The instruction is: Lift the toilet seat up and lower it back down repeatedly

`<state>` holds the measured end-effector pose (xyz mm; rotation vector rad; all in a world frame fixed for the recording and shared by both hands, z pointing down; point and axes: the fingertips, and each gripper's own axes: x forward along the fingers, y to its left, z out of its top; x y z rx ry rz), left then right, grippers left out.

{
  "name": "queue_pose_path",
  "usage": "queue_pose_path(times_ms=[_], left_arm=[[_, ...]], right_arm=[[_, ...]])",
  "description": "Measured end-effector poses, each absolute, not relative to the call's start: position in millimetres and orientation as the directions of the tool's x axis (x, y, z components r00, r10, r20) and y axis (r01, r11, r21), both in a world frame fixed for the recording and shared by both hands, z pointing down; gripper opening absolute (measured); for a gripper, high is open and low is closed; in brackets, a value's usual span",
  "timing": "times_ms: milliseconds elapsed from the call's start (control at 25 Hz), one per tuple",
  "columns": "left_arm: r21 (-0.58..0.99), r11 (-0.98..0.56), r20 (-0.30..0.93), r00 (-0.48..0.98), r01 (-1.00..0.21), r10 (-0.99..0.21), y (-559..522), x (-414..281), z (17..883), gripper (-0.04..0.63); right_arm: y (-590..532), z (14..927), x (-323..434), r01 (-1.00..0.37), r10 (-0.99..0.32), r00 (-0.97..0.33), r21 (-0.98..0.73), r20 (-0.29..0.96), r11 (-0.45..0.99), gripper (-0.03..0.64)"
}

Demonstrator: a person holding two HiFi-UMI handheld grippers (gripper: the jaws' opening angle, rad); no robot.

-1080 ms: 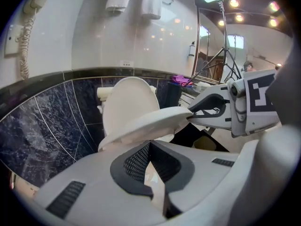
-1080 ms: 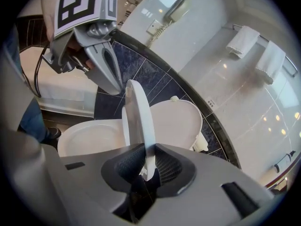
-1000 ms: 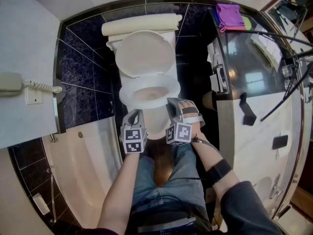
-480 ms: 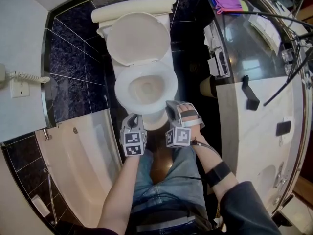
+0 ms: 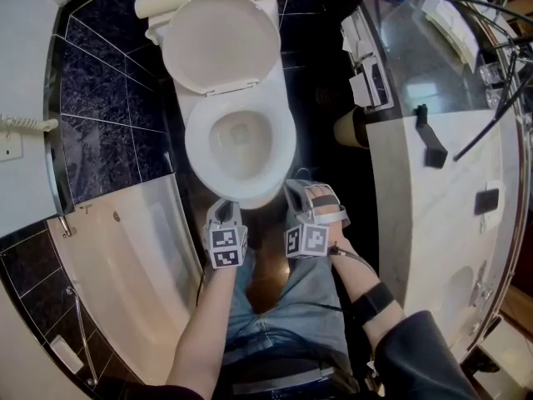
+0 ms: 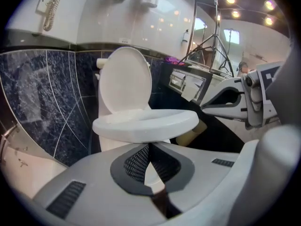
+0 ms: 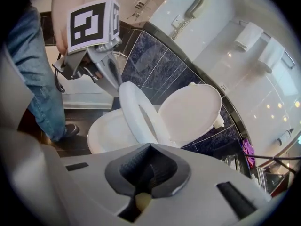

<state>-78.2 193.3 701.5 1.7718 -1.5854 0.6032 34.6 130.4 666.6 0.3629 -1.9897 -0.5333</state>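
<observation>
Two closed, empty tools (left tool [image 5: 225, 212], right tool [image 5: 301, 192]) at lowered toilet seat [image 5: 198, 144] front; dark marbled tiles [image 5: 100, 140], pale bathtub [image 5: 141, 265] beside.

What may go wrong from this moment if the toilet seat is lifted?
1. The left gripper and right gripper are both shut with nothing between the jaws, so the toilet seat would probably be pushed up, not gripped; it may slip and slam down.
2. The lid stands upright behind; a hard lift may bang the seat against it.
</observation>
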Motion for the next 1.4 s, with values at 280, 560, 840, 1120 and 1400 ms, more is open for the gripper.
queue_pose_path(times_ms=[280, 560, 840, 1120, 1400], left_arm=[[0.195, -0.022, 0.776, 0.168, -0.981, -0.607, 229.7, -61.5, 768.5, 0.000], [0.192, -0.028, 0.818, 0.176, -0.981, -0.547, 254.6, -50.5, 838.4, 0.000], [0.206, -0.024, 0.865, 0.194, -0.978, -0.463, 271.8, -42.5, 890.1, 0.000], [0.198, -0.002, 0.892, 0.181, -0.980, -0.414, 274.8, -45.3, 903.9, 0.000], [0.178, -0.017, 0.857, 0.164, -0.984, -0.489, 240.5, -56.6, 843.8, 0.000]], right_arm=[[100.4, 702.3, 50.6, -0.204, -0.528, -0.402, 0.489, 0.748, 0.848, 0.017], [81.1, 744.8, 56.0, -0.315, -0.549, -0.384, 0.453, 0.742, 0.834, 0.017], [89.0, 783.4, 64.3, -0.330, -0.536, -0.366, 0.432, 0.761, 0.839, 0.017], [92.0, 790.4, 65.2, -0.346, -0.528, -0.357, 0.416, 0.770, 0.841, 0.017], [77.6, 753.7, 52.2, -0.396, -0.535, -0.373, 0.391, 0.758, 0.831, 0.017]])
